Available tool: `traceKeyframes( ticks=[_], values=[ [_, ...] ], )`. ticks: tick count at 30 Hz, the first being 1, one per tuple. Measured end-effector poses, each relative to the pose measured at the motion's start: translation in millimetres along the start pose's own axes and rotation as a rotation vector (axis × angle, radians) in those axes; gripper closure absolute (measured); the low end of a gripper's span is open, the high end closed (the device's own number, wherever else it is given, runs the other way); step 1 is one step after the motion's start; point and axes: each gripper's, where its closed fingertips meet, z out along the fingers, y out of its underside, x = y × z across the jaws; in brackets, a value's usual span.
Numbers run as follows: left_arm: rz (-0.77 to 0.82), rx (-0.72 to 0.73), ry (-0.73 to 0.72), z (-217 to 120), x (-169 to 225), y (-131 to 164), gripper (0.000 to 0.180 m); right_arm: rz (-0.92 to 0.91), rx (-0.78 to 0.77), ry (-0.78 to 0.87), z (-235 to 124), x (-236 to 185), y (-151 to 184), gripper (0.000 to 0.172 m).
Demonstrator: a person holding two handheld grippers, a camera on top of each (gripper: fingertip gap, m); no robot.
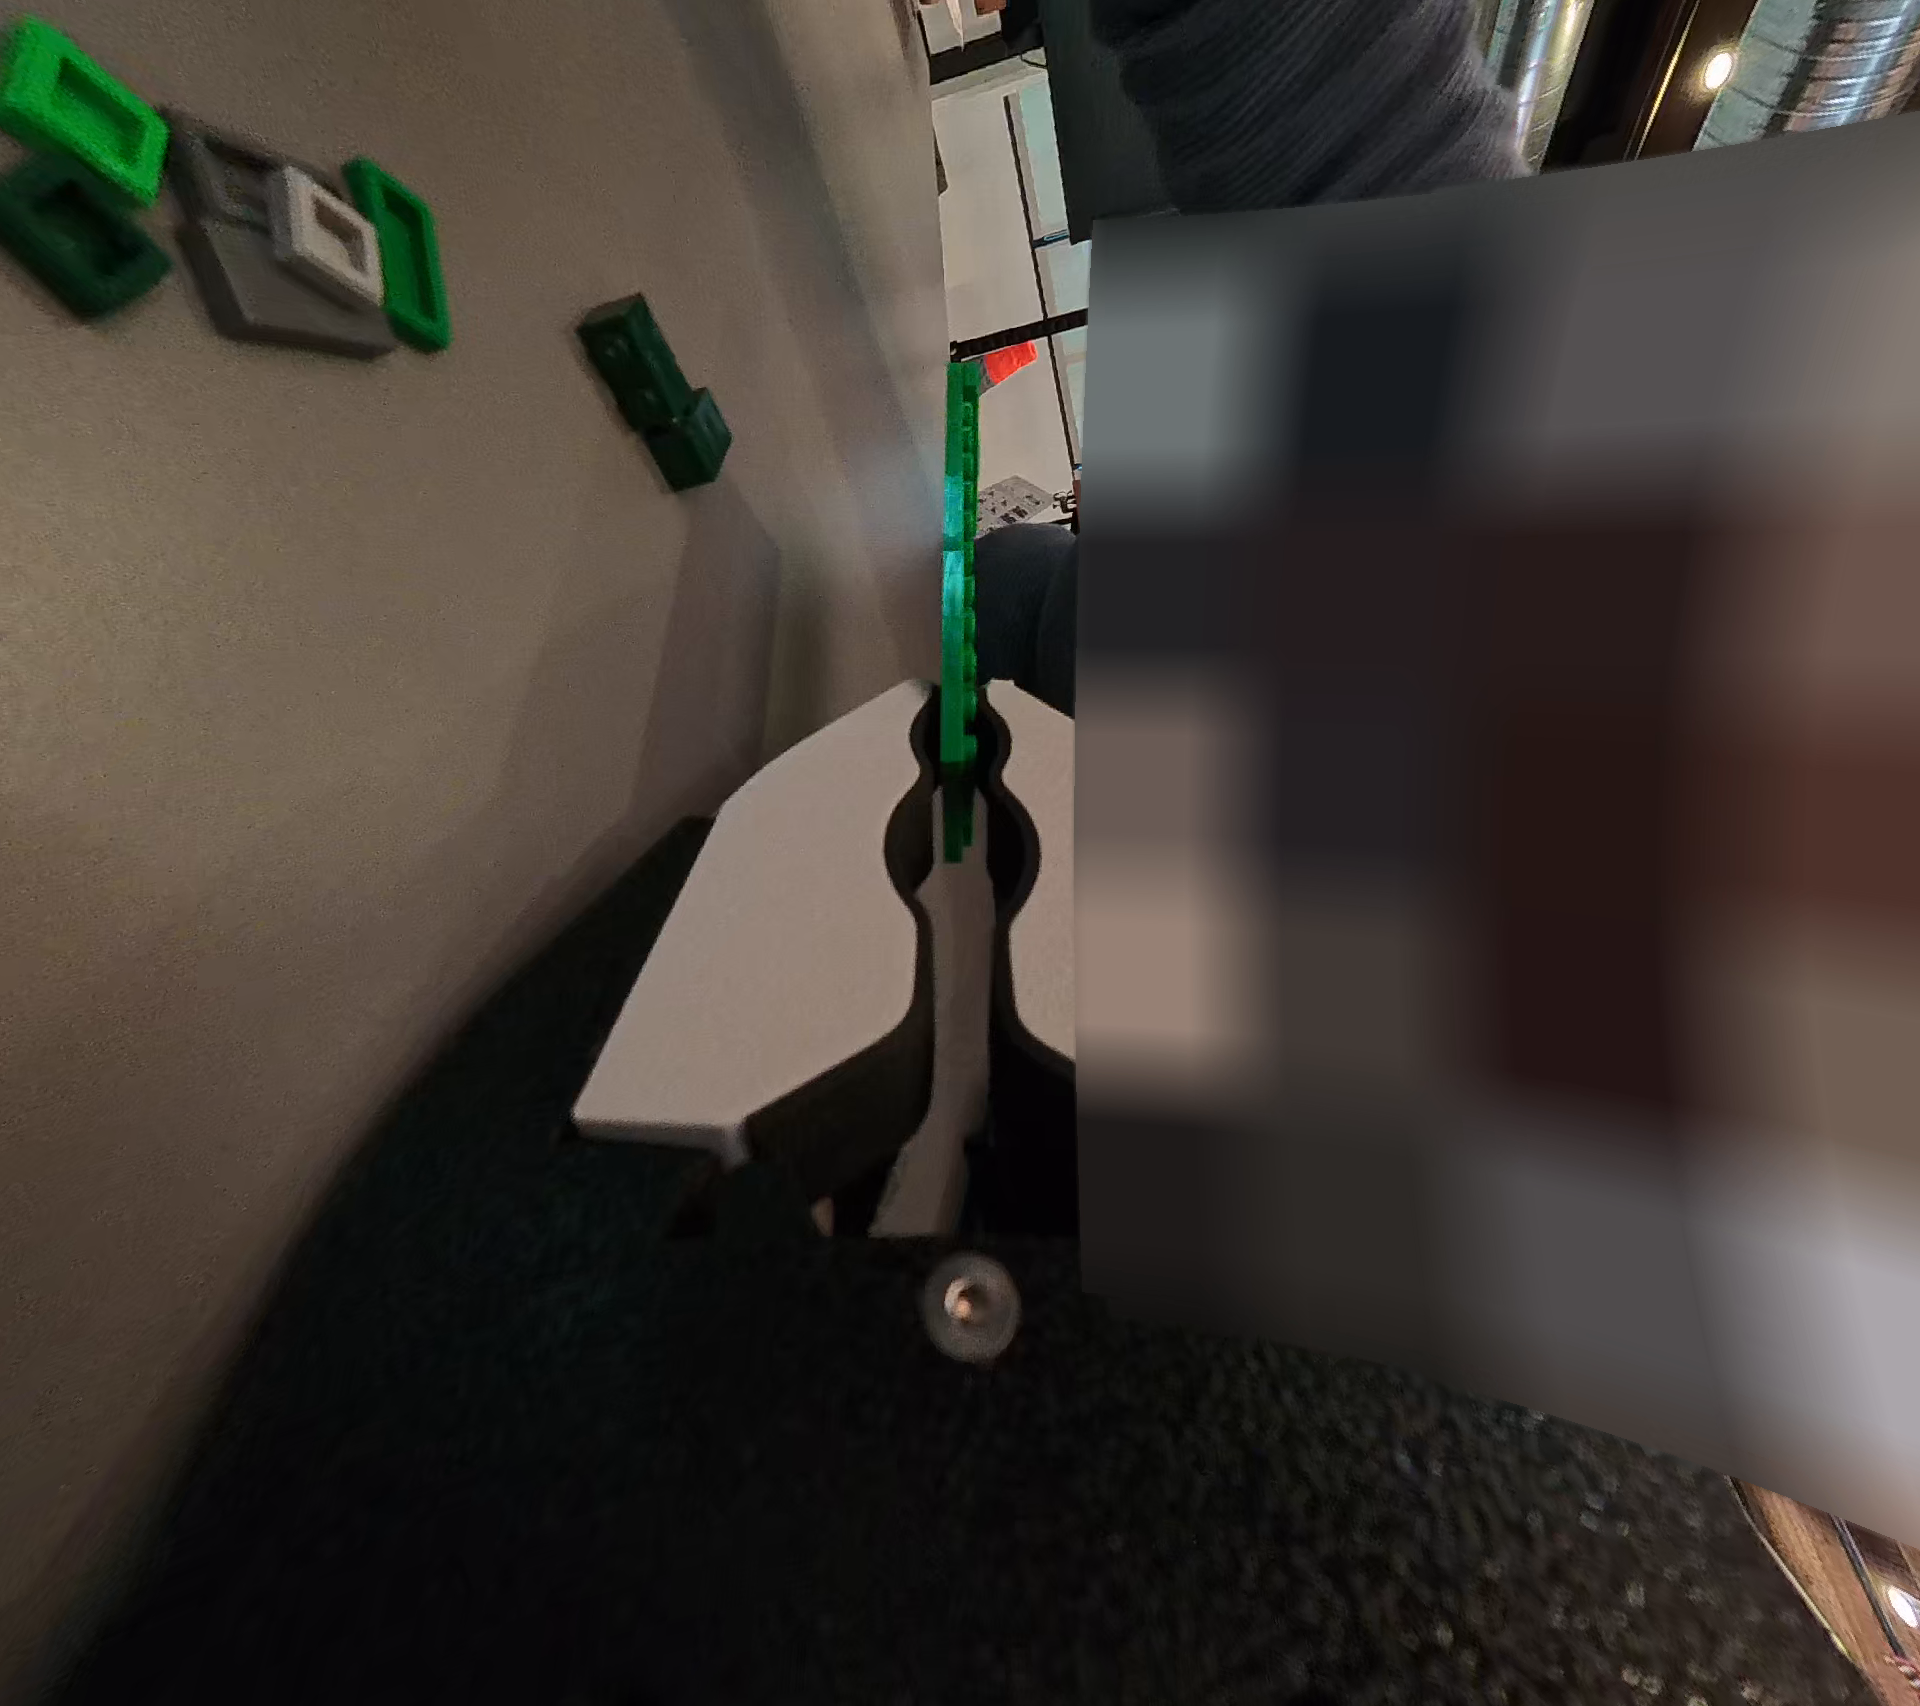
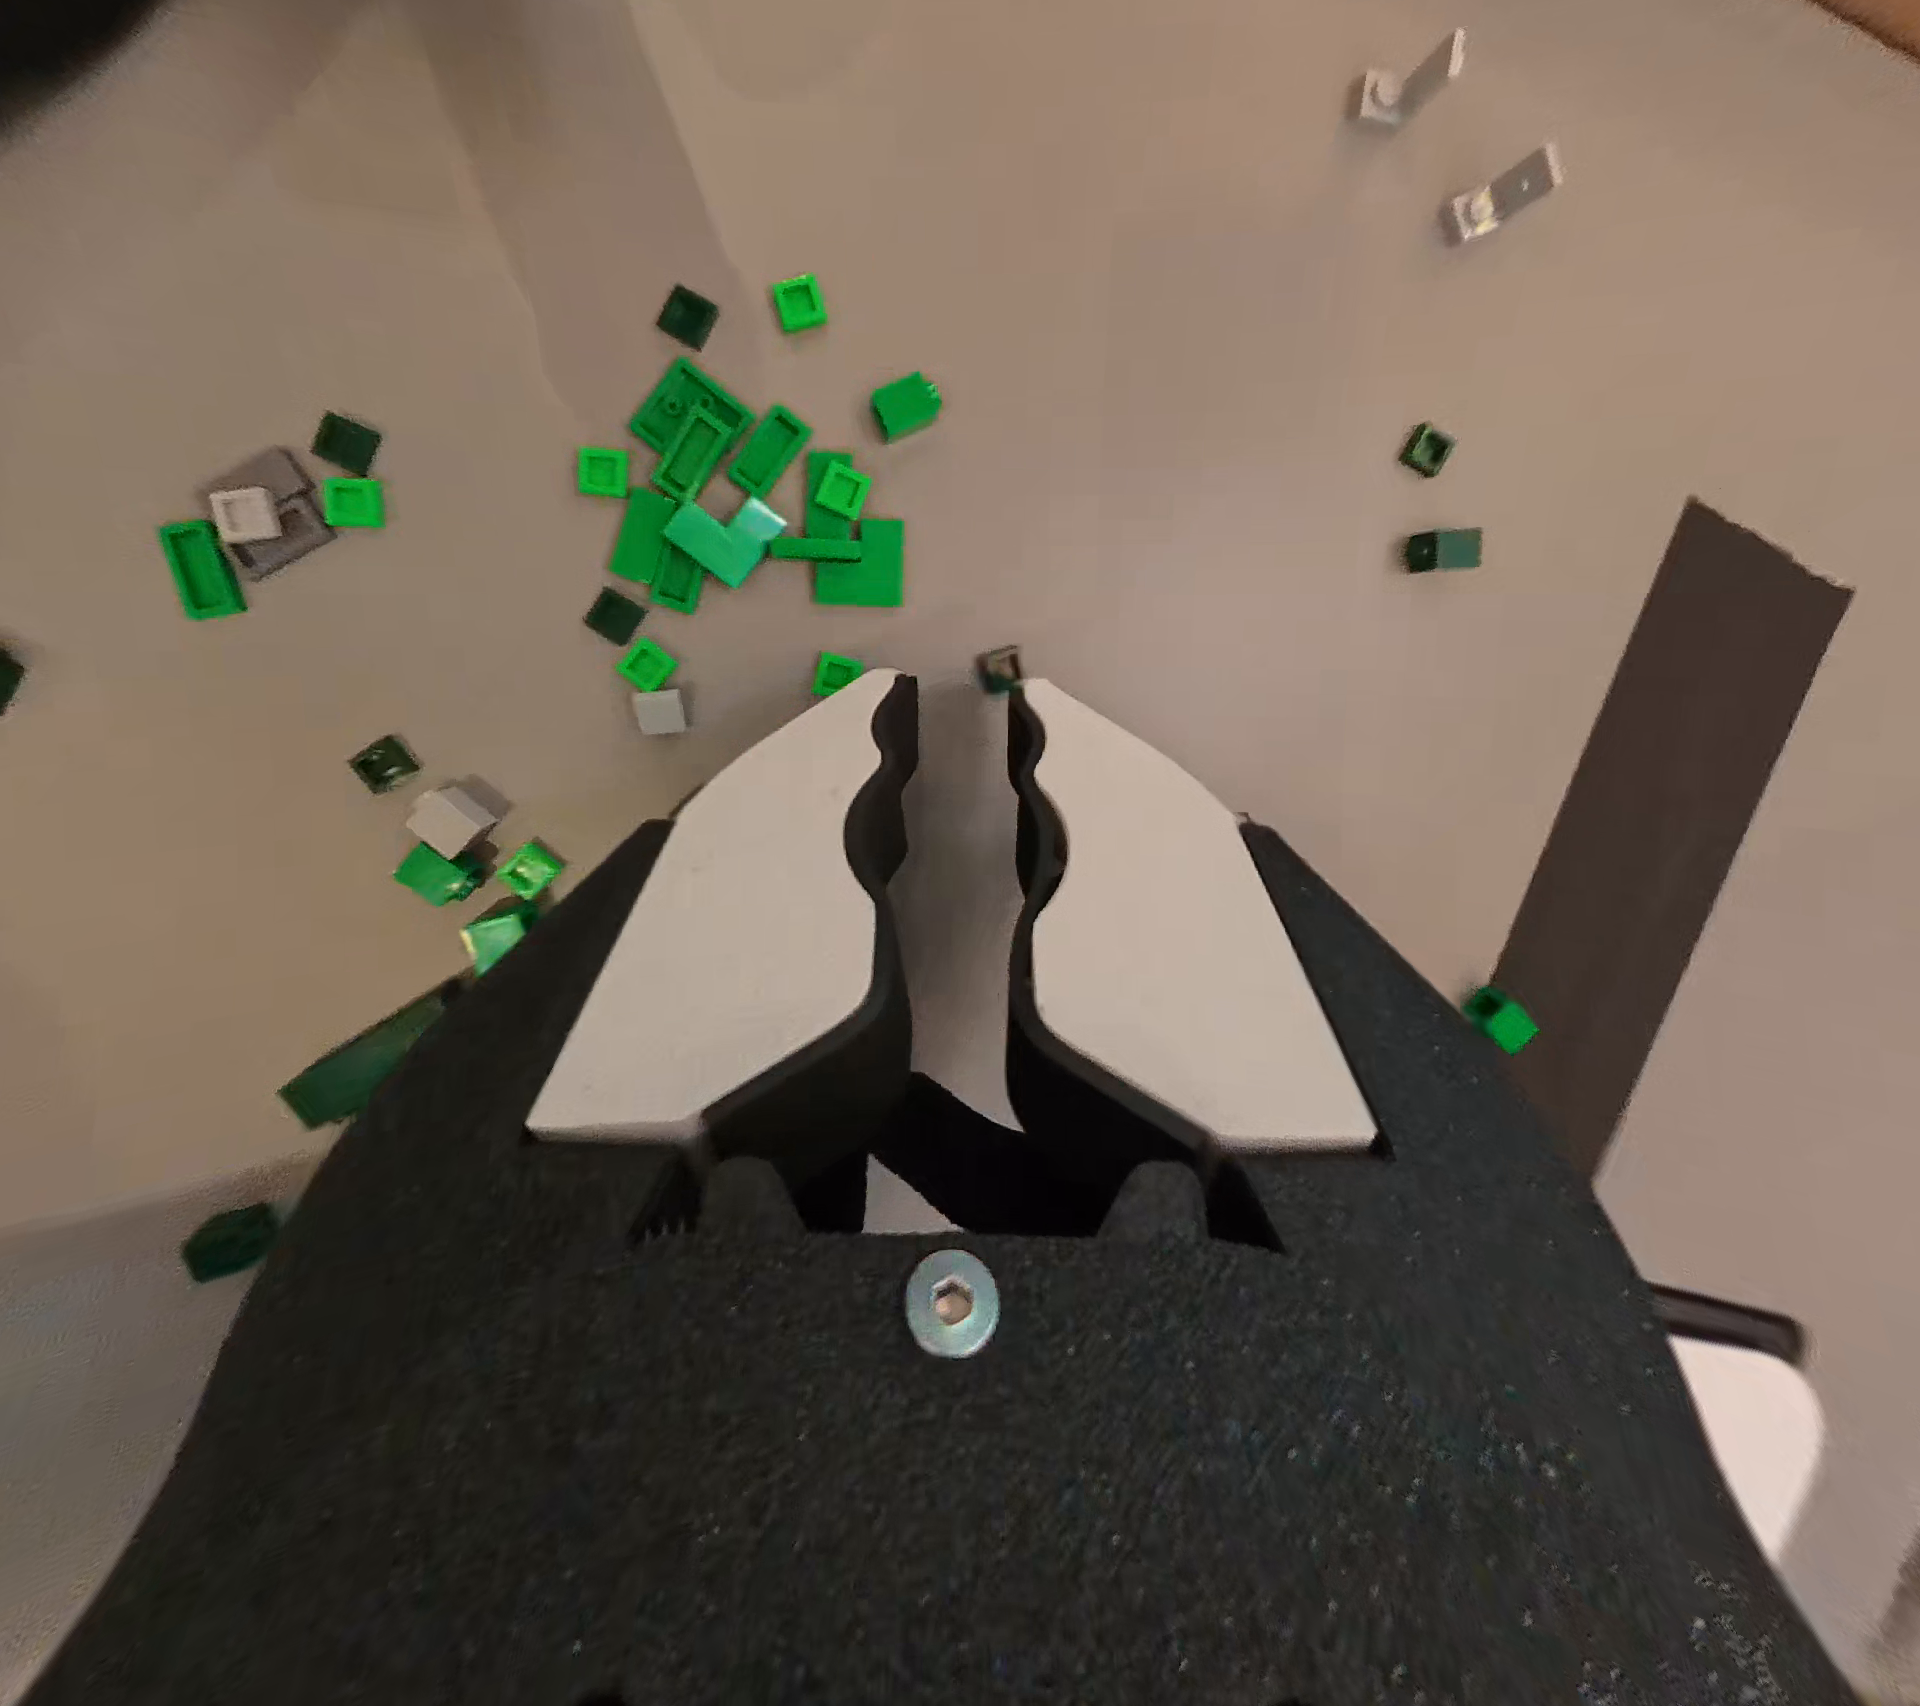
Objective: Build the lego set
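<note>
Fingertips of the left gripper (image 1: 961,763) clamp a thin green studded plate (image 1: 959,576) edge-on, black wavy pads pressed on both flat faces; its long axis runs toward 12 o'clock, above the beige tabletop (image 1: 416,721). At 10 o'clock lie a dark green brick (image 1: 652,391) and a grey plate (image 1: 281,274) with green frames.

Right gripper (image 2: 962,695) hangs parted, gripping nothing; a small dark brick (image 2: 1000,669) sits at its right tip. At 11 o'clock spreads a heap of flat green tiles (image 2: 758,503); a dark strip (image 2: 1673,815) lies at 3 o'clock.
</note>
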Motion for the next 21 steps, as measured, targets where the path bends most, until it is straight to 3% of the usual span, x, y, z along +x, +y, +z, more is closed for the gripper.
traceKeyframes(
  ticks=[5, 9, 11, 14, 21],
  values=[
    [0.000, -0.001, 0.003, 0, 1, 1, 0.176, 0.032, -0.039, 0.131, -2, 40, -13, 0.160],
    [0.000, 0.000, 0.009, 0, 1, 0, 0.176, 0.336, -0.148, 0.222, -7, 84, -14, 0.170],
    [0.000, 0.000, 0.012, 0, 1, 0, 0.176, 0.506, -0.149, 0.170, -6, 92, -19, 0.169],
    [0.000, 0.000, 0.015, -1, 1, 0, 0.176, 0.627, -0.154, 0.028, -6, 84, -29, 0.167],
    [0.001, 0.002, 0.026, -1, 2, -1, 0.176, 0.577, -0.211, -0.073, -15, 40, -15, 0.172]
  ],
)
